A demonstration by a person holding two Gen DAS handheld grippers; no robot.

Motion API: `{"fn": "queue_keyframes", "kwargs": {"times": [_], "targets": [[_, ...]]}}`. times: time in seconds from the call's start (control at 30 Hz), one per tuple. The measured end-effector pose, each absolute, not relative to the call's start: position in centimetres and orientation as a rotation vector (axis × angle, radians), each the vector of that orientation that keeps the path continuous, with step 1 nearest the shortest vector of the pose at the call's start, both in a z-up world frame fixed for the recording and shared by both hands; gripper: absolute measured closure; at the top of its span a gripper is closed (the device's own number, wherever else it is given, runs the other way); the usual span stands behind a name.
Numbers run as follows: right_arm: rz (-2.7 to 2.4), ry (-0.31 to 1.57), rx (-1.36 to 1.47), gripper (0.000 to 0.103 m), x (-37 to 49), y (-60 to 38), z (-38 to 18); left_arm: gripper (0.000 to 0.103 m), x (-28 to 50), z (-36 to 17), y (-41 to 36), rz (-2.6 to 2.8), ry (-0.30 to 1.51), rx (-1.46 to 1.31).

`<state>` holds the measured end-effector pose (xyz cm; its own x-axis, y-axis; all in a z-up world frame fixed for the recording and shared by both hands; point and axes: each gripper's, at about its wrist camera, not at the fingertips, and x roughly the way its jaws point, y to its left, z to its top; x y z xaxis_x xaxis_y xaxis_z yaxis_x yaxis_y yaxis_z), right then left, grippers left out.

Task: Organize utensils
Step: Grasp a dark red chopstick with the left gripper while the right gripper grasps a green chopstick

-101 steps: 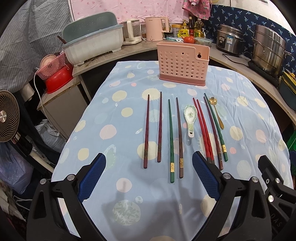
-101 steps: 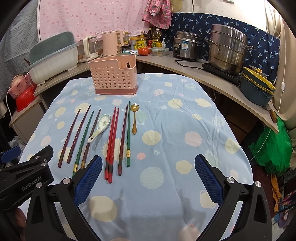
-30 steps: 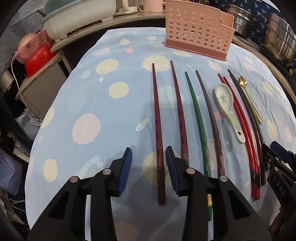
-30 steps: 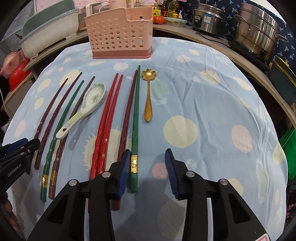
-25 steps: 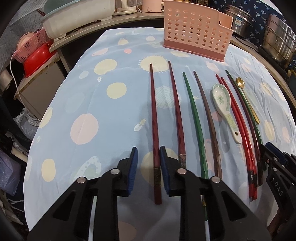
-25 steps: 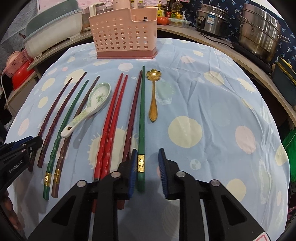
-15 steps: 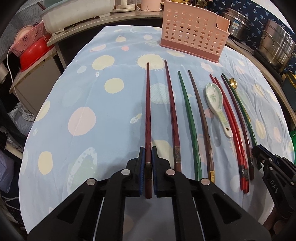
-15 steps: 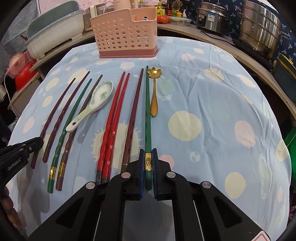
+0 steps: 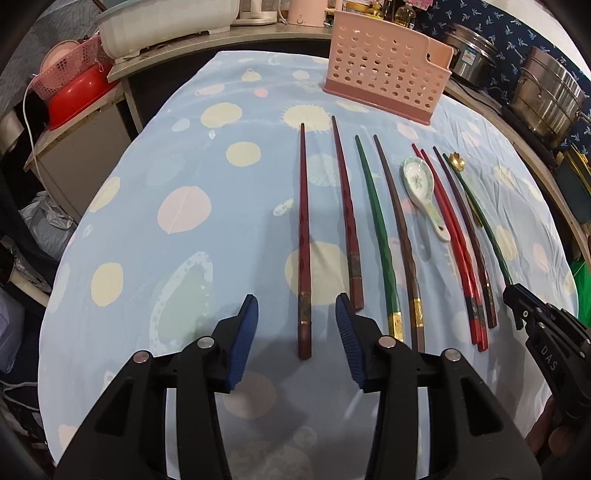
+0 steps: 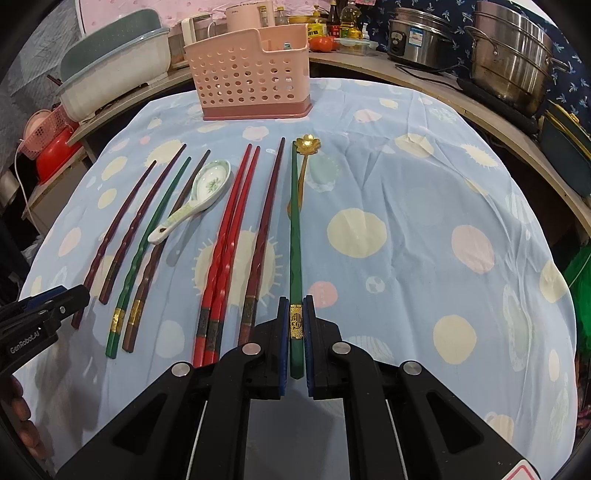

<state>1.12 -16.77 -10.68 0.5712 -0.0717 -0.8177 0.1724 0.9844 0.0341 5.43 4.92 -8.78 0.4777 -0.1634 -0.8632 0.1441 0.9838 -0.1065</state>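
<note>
Several chopsticks lie in a row on the blue dotted tablecloth (image 9: 184, 166). My left gripper (image 9: 295, 314) is open, its jaws either side of the butt of the leftmost dark red chopstick (image 9: 303, 236), which rests on the cloth. My right gripper (image 10: 295, 321) is shut on the rightmost green chopstick (image 10: 294, 229), which is lifted above the gold spoon (image 10: 306, 147). A white ceramic spoon (image 10: 195, 199) lies mid-row. The pink perforated utensil holder (image 10: 251, 74) stands at the table's far end; it also shows in the left wrist view (image 9: 388, 66).
Red chopsticks (image 10: 232, 229), a green one (image 10: 147, 251) and brown ones (image 10: 162, 240) lie between the grippers. A dish rack (image 10: 110, 70), kettle (image 10: 247, 14), steel pots (image 10: 517, 48) and a red basin (image 9: 77, 99) line the counter behind and beside the table.
My left gripper has opened and let go of the dark red chopstick, which now lies on the cloth. My right gripper stays shut on the green chopstick and has raised it slightly.
</note>
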Motion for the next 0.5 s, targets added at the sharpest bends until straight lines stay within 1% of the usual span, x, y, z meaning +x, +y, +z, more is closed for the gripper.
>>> {"fn": "queue_keyframes", "kwargs": {"times": [0.1,0.13,0.27,0.37,0.4,0.5], "targets": [[-0.143,0.953,0.115,0.096,0.83,-16.84,-10.74,0.063,5.05,-9.22,4.85,-0.191,1.067,-0.004],[-0.143,0.954,0.115,0.096,0.78,-16.86,-10.78,0.064,4.99,-9.3,4.83,-0.191,1.067,0.002],[-0.143,0.959,0.119,0.096,0.75,-16.87,-10.91,0.079,5.2,-9.41,4.88,-0.196,1.063,0.0],[-0.141,0.959,0.116,0.096,0.67,-16.83,-10.88,0.094,5.2,-9.47,4.91,-0.213,1.064,-0.004],[-0.14,0.959,0.115,0.096,0.64,-16.81,-10.85,0.096,5.2,-9.47,4.83,-0.219,1.066,-0.003],[-0.134,0.956,0.11,0.096,0.53,-16.63,-10.62,0.096,5.1,-9.25,4.68,-0.225,1.063,-0.003]]}}
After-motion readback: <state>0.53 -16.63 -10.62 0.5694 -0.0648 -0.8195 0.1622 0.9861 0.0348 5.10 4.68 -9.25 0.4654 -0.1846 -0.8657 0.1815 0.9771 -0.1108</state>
